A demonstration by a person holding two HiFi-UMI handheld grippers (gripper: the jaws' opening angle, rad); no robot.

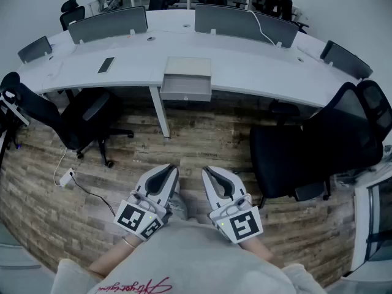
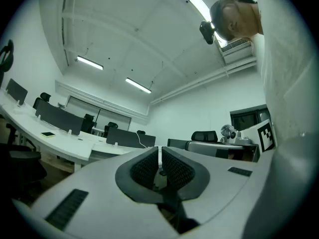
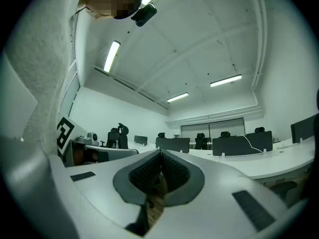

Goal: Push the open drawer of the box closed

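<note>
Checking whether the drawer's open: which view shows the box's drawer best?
The head view: from above, the drawer juts out of the box at the desk edge. Both gripper views show mostly distant desks and ceiling; no drawer is discernible.

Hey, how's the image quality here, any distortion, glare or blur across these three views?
Head view: strong fisheye bends the long desk into an arc, and the light is even. Left gripper view: a ceiling light blows out near the top, with a dark round vignette. Right gripper view: a bright ceiling strip, same vignette.
</note>
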